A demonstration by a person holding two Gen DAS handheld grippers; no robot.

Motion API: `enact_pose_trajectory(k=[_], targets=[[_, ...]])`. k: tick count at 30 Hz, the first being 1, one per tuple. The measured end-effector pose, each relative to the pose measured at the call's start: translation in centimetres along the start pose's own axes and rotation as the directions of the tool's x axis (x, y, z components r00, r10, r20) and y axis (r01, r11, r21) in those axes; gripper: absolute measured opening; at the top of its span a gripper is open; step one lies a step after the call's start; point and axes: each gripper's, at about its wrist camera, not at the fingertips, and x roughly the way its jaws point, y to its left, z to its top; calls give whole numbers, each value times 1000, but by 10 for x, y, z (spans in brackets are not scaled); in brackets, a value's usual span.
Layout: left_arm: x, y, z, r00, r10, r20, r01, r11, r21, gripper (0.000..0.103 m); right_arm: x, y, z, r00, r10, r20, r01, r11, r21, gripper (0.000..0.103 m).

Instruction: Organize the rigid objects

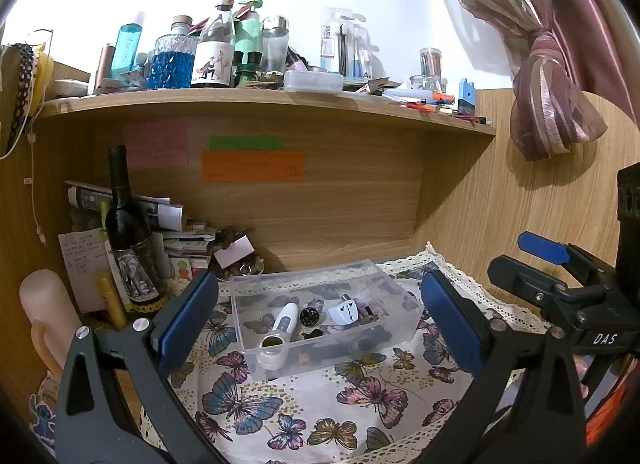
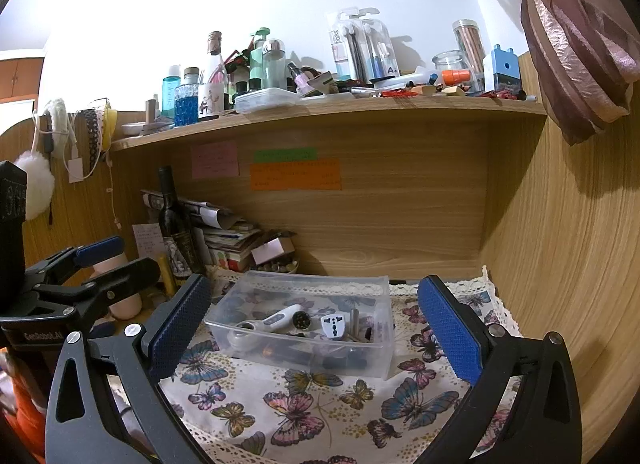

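Note:
A clear plastic box (image 1: 396, 296) stands on the butterfly cloth (image 1: 304, 412) under the shelf. In it lie a white thermometer-like device (image 1: 282, 322), a round black piece (image 1: 310, 316), a white travel plug adapter (image 1: 343, 312) and some dark small parts. The box also shows in the right wrist view (image 2: 372, 360), with the white device (image 2: 276, 318) and the adapter (image 2: 333, 326). My left gripper (image 1: 320, 328) is open and empty, its blue pads either side of the box. My right gripper (image 2: 316, 332) is open and empty in front of the box.
A dark wine bottle (image 1: 128, 232), stacked papers (image 1: 176, 236) and a pink cylinder (image 1: 48, 312) crowd the left corner. The shelf (image 1: 260, 104) above holds several bottles and pens. A wooden wall (image 2: 560, 264) and a tied curtain (image 1: 552, 104) stand on the right.

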Motion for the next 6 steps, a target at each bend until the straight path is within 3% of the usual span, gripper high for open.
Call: enact_pose_trajectory(k=[6], targets=[[1,1,0,1000,0,-2,0,1000,2,103,2,-1,-1,1000,3,-6,-3,1000,0,103]])
